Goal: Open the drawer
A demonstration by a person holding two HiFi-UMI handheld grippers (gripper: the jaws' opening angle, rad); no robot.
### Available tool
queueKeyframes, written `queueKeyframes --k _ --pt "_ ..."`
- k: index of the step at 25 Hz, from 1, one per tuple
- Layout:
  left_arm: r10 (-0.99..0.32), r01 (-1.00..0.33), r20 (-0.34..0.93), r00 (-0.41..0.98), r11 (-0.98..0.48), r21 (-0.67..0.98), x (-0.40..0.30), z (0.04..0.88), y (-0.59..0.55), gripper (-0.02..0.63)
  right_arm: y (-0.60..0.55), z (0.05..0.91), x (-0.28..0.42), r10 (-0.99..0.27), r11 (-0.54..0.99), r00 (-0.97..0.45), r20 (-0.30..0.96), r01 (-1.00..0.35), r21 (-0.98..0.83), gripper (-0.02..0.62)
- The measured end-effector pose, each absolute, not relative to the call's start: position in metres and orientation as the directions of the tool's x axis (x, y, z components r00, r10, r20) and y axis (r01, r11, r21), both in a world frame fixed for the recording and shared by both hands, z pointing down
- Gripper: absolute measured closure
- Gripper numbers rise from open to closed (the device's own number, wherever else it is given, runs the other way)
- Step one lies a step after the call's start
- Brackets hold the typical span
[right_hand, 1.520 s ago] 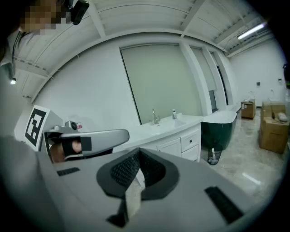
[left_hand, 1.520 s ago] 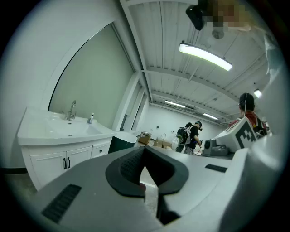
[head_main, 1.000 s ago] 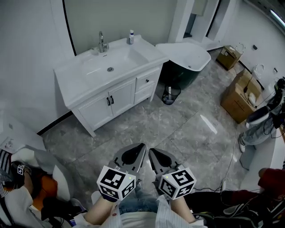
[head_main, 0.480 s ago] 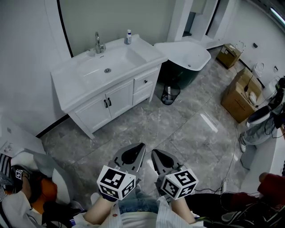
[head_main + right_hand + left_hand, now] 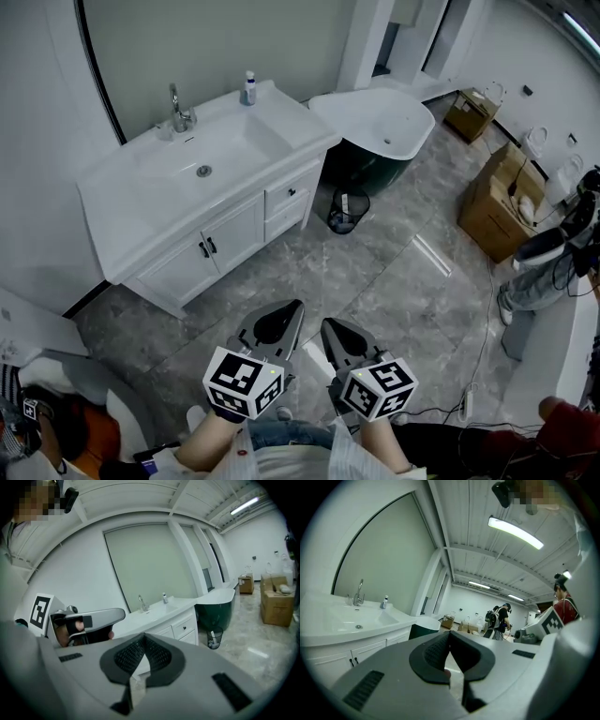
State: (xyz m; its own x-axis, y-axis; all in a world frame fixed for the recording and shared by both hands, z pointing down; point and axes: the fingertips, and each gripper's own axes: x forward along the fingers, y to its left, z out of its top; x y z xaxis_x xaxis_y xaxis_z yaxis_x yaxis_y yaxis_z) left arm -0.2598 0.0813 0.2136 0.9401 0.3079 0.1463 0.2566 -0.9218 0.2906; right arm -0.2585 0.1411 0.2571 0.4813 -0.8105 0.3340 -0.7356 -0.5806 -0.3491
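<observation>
**Two grippers closed and empty, well short of the vanity drawers**

Seen from the head camera, the left gripper [image 5: 292, 312] and the right gripper [image 5: 328, 329] are held side by side, low over a grey marbled floor [image 5: 375, 272]. Each has its fingers pressed together with nothing between them. Far ahead of the fingertips and to their left stands a white vanity [image 5: 234, 230] with a basin [image 5: 202, 155], a tap [image 5: 176, 105] and a small bottle [image 5: 248, 87]. At the cabinet's right end, the part nearest the line of the fingers, the upper drawer [image 5: 292, 192] and the lower drawer [image 5: 281, 221] sit flush and closed. Ahead and to the right of the fingertips are a white-rimmed, dark-sided bathtub [image 5: 375, 117] and a wire bin [image 5: 345, 208]. Cardboard boxes [image 5: 492, 202] stand further right.

The left gripper view shows that gripper's pads [image 5: 433, 652] meeting at the tips. The basin lies off to their left, but the gripper's own body covers the drawer fronts. Only this view takes in a ceiling light [image 5: 515, 531] and, beyond the fingertips to the right, a person wearing a backpack [image 5: 499, 620].

The right gripper view shows its own pads [image 5: 158, 656] closed on nothing. It alone shows the drawer faces from the front, up and to the right of the fingertips and well apart from them, the upper one with a dark knob. The left gripper, held in a hand [image 5: 64, 633], appears to the left of the fingers.
</observation>
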Motion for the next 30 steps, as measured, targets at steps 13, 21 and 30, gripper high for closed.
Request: queueKeyframes --k 13,21,30 --pt "0.355 0.306 0.147 0.923 -0.910 0.279 -0.143 0.211 0.023 0.589 0.087 0.254 -0.143 -0.781 -0.624 0.536 0.320 -0.692 -0.364 0.588" --pt "0.364 0.313 0.147 0.920 -0.906 0.285 -0.117 0.216 0.001 0.589 0.077 0.260 -0.114 -0.754 -0.657 0.568 0.329 -0.658 -0.368 0.588" --pt "0.326 0.279 0.135 0.936 -0.918 0.281 -0.071 0.219 -0.019 0.589 0.063 0.260 -0.054 -0.764 -0.645 0.559 0.321 -0.675 -0.359 0.588"
